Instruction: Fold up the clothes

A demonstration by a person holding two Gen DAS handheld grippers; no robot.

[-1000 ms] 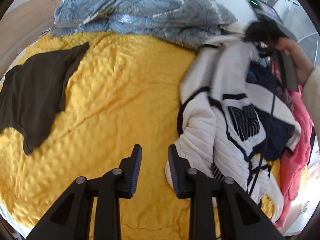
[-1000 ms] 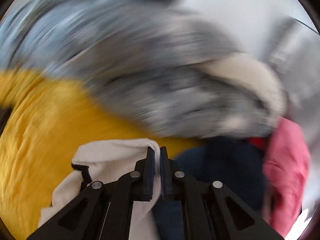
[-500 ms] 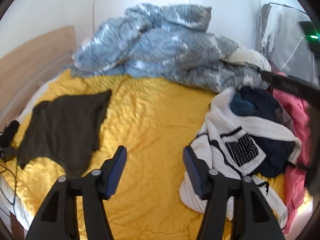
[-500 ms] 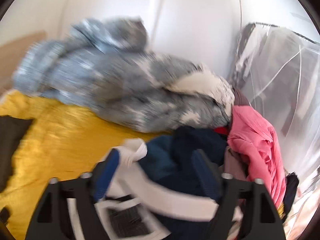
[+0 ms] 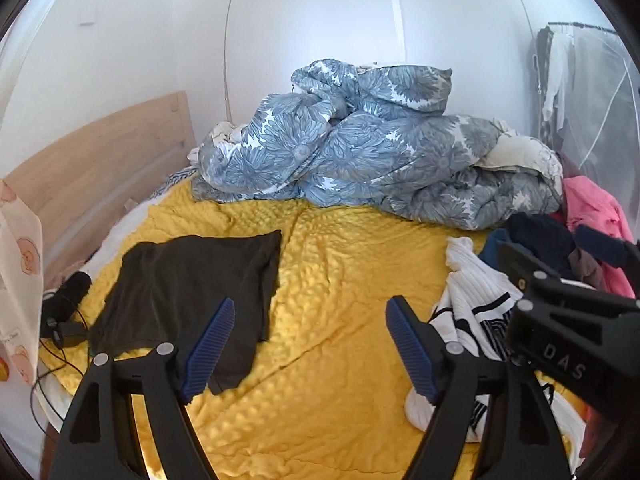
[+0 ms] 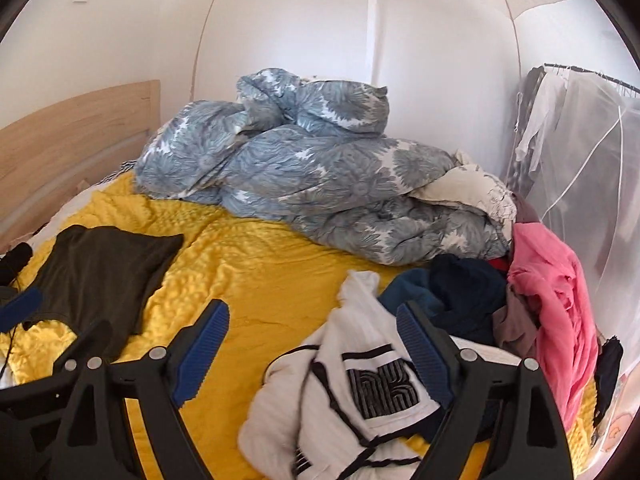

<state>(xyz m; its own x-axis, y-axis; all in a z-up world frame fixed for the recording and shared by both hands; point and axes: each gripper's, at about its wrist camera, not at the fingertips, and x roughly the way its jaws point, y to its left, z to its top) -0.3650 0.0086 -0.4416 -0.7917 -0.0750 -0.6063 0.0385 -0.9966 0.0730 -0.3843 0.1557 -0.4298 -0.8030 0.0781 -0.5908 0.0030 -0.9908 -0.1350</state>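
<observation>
Only the left view shows a printed bag [image 5: 18, 280] left of the quilt [image 5: 340, 312]. Left gripper [image 5: 310, 348] opening, right gripper [image 6: 312, 350] wide, both empty. One brown shirt [image 5: 188, 284], one white sweater [image 6: 340, 392].

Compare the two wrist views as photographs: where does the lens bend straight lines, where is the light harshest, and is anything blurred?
Left wrist view: fisheye bows the wooden headboard and wall seams; dark corners ring the circular image; the white wall is washed out; everything looks sharp. Right wrist view: same bowing and dark ring; the netting at right is bright; the white sweater looks slightly soft at its lower edge.
</observation>
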